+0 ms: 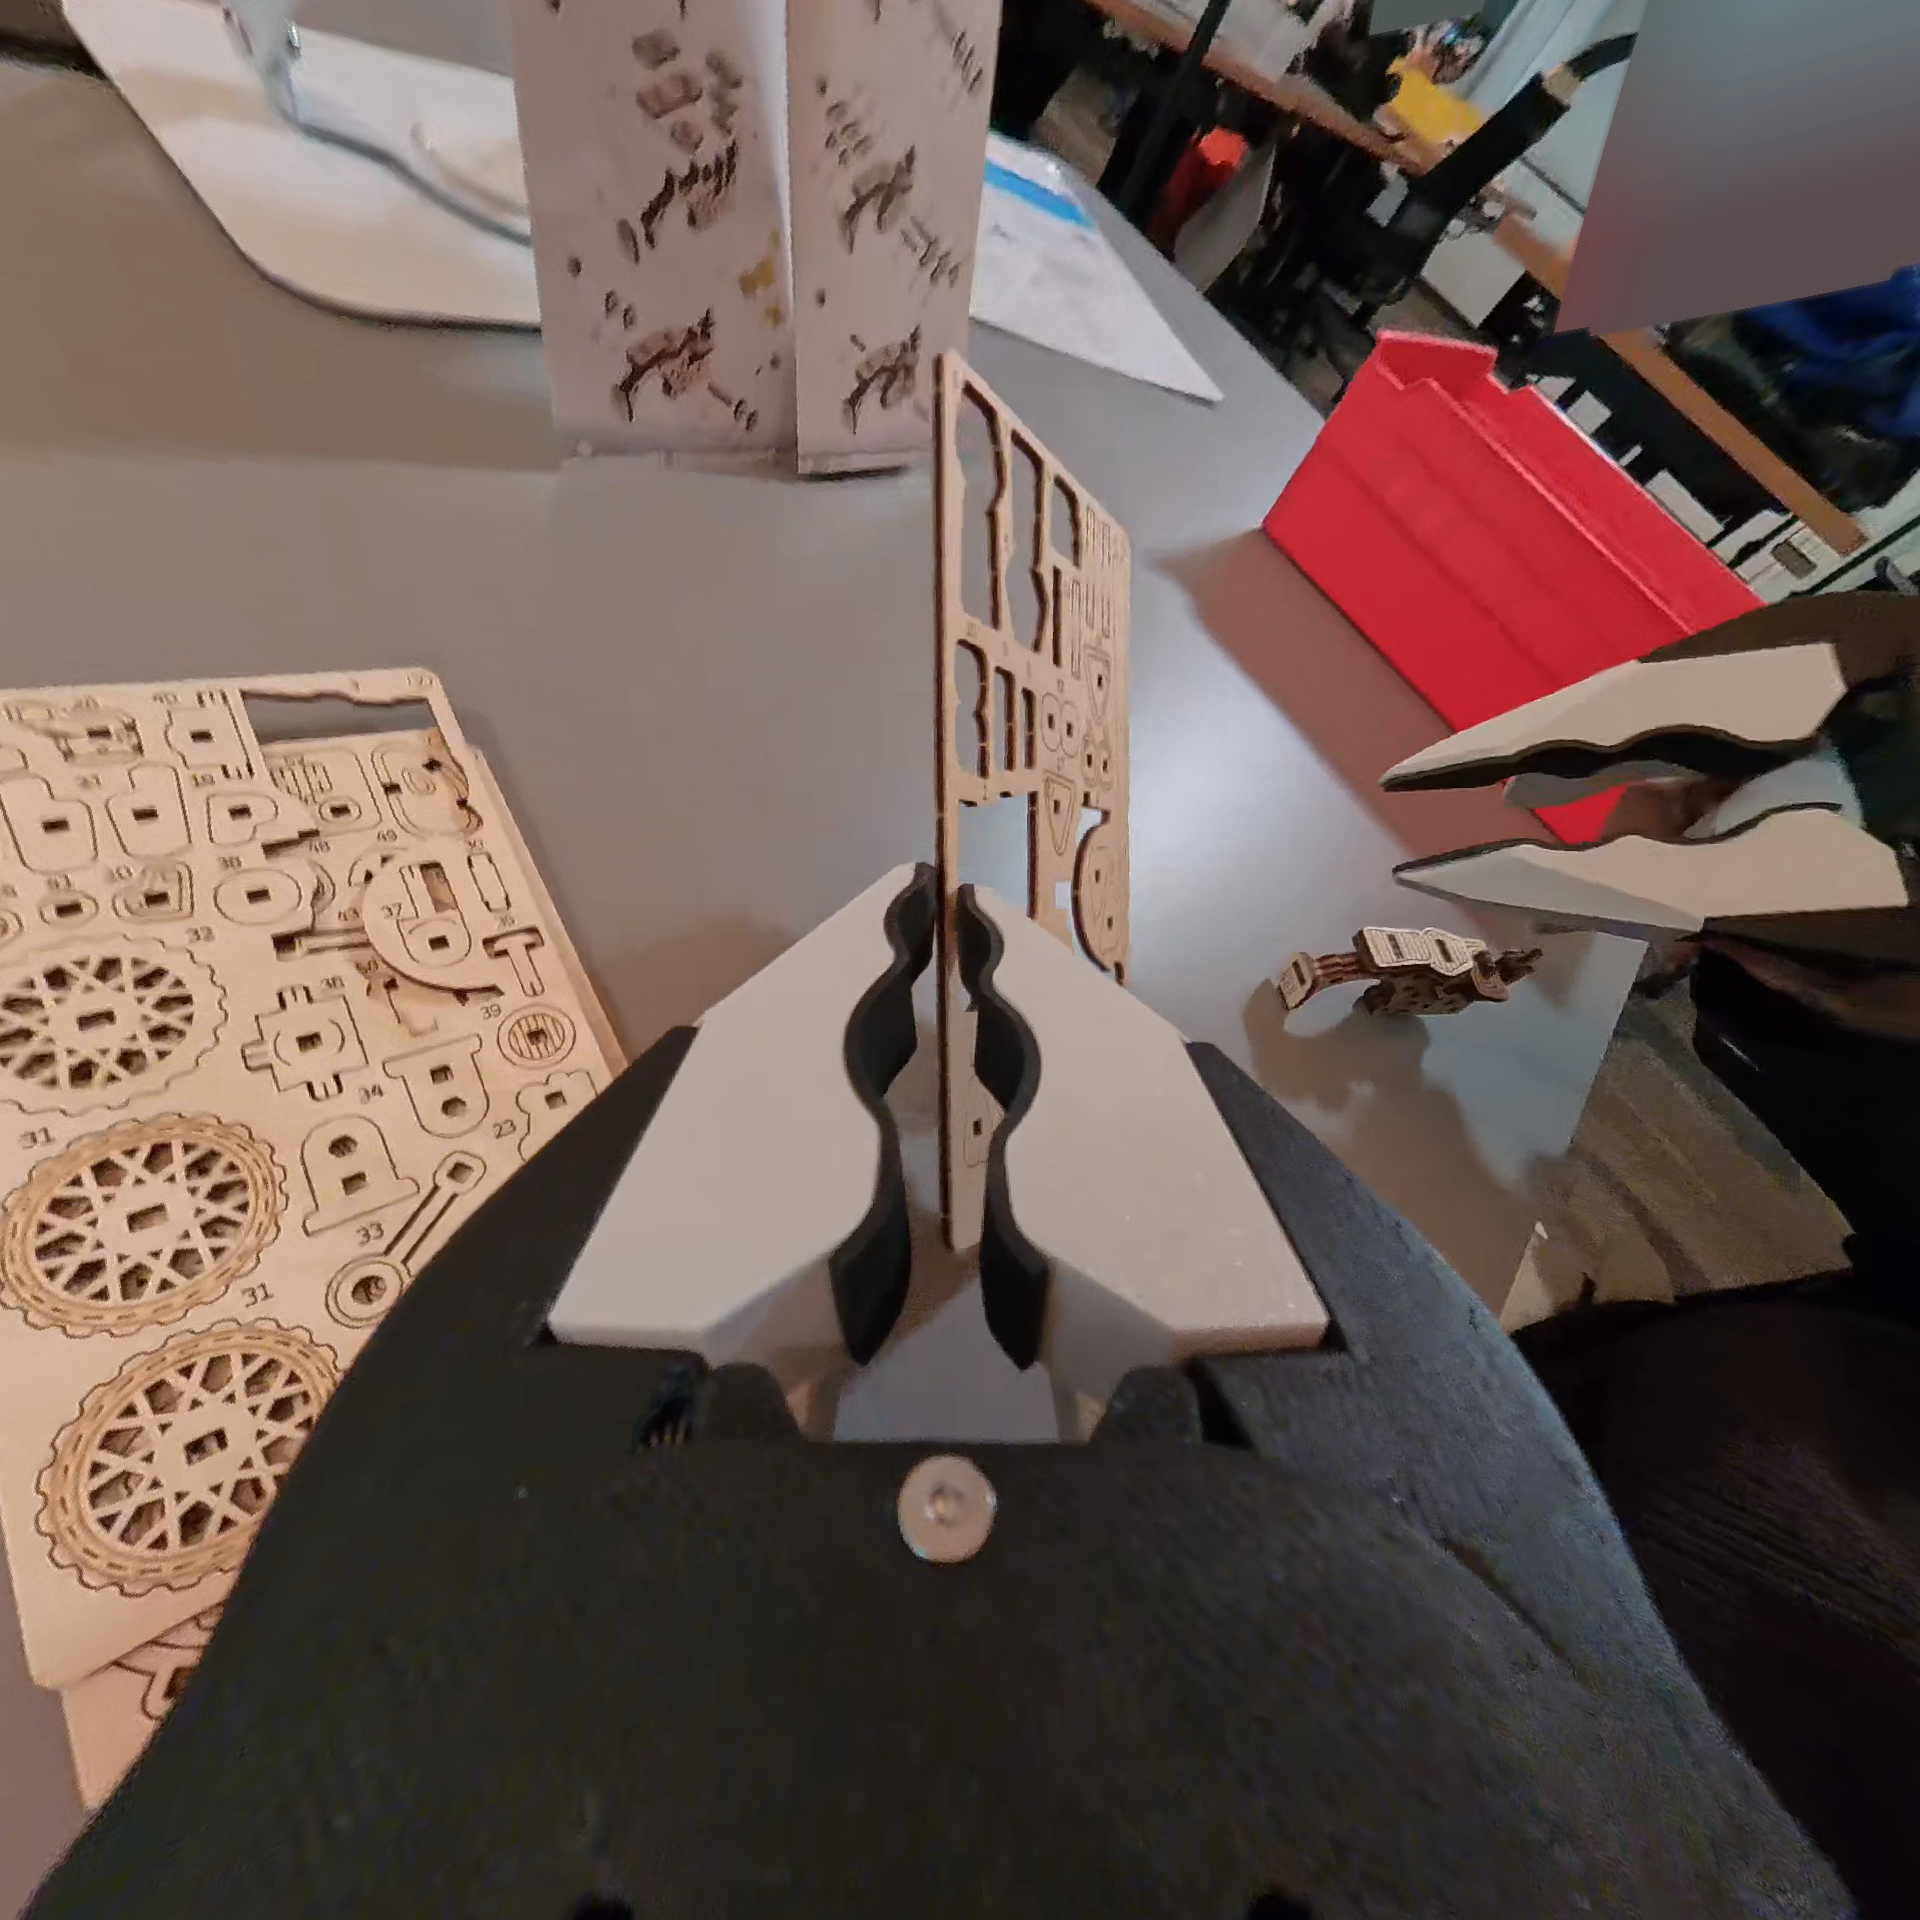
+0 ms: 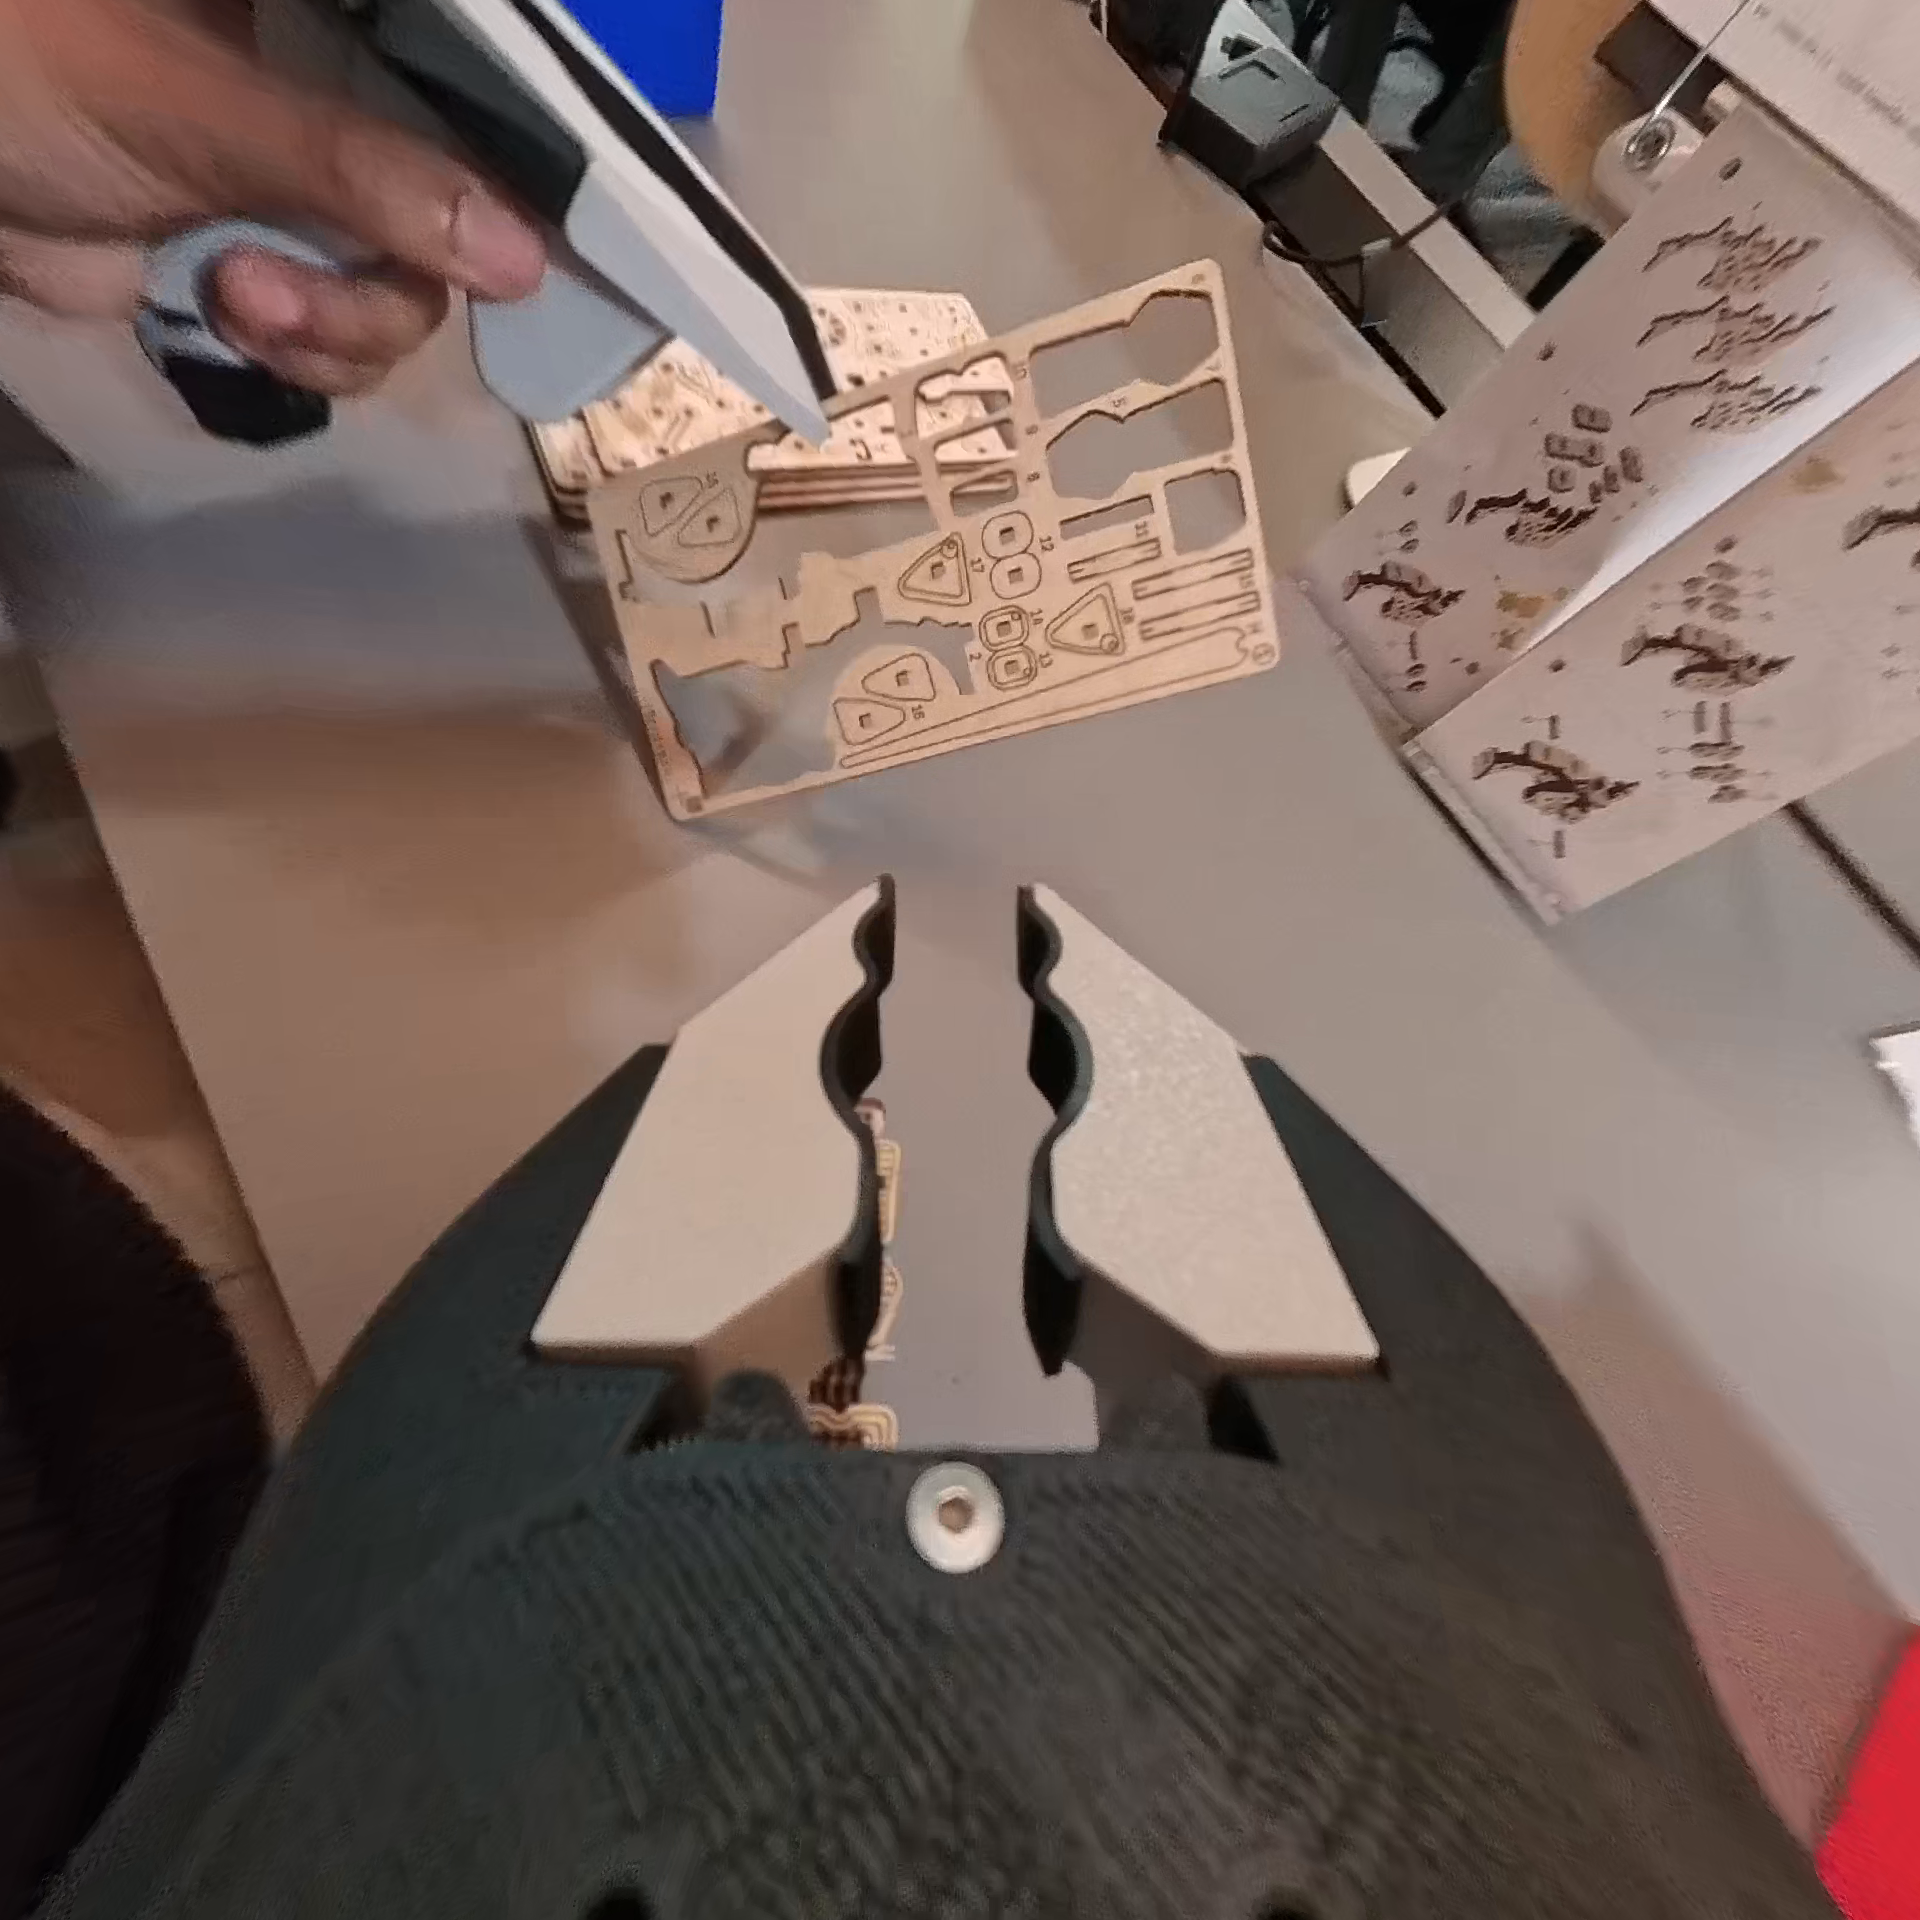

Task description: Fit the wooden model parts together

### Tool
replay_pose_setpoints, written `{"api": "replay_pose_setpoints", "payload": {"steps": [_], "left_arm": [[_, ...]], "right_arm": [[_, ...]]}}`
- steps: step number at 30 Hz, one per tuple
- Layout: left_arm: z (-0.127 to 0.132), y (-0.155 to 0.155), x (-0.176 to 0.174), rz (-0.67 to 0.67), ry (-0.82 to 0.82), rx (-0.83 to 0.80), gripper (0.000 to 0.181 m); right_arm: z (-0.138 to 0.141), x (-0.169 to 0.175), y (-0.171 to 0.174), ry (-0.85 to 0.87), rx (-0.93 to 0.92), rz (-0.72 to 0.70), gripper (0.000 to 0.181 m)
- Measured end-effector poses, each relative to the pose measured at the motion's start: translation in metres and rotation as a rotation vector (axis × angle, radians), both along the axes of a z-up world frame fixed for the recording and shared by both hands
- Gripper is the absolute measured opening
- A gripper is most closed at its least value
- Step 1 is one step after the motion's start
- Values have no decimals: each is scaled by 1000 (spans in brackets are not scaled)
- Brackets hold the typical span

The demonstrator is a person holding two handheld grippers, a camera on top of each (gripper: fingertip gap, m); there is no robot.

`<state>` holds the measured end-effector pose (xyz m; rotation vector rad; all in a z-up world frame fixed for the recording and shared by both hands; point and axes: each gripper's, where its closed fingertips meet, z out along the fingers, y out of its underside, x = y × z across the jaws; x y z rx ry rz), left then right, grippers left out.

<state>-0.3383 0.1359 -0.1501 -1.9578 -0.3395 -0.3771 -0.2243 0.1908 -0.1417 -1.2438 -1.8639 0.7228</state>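
My left gripper [image 1: 943,896] is shut on a thin wooden parts sheet [image 1: 1101,644] with several cut-out holes, holding it upright and edge-on above the grey table. In the right wrist view the same sheet [image 2: 1143,686] hangs flat-faced from the left gripper [image 2: 819,421], which a hand [image 2: 260,187] holds. My right gripper [image 2: 954,914] is open and empty, just short of the sheet's lower edge. It also shows in the left wrist view [image 1: 1392,831], open, to the right of the sheet. A small dark assembled wooden model [image 1: 1403,971] lies on the table below it and shows between its fingers [image 2: 883,1174].
A stack of wooden part sheets [image 1: 208,987] with wheels and gears lies at the left, also behind the held sheet [image 2: 894,322]. A printed instruction booklet [image 1: 748,229] stands at the back. A red bin [image 1: 1475,582] sits at the right near the table edge. One gripper's finger ends stand about 12 centimetres off the other's.
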Motion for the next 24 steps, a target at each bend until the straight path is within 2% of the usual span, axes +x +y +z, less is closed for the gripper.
{"api": "replay_pose_setpoints", "payload": {"steps": [3, 6, 10, 21, 24], "left_arm": [[19, 0, 10, -33, 33, 82, 2], [37, 0, 19, -60, 50, 163, 1], [43, -1, 27, -84, 60, 191, 1], [77, -8, 46, -163, -218, 385, 0], [78, -7, 51, -178, -257, 392, 0]], "right_arm": [[4, -1, 0, 8, -140, -7, 30], [7, -2, 4, 23, -176, -23, 36], [8, -3, 1, 28, -219, -19, 38], [12, -4, 1, 44, -431, -21, 47], [12, -9, 2, 48, -474, -8, 51]]}}
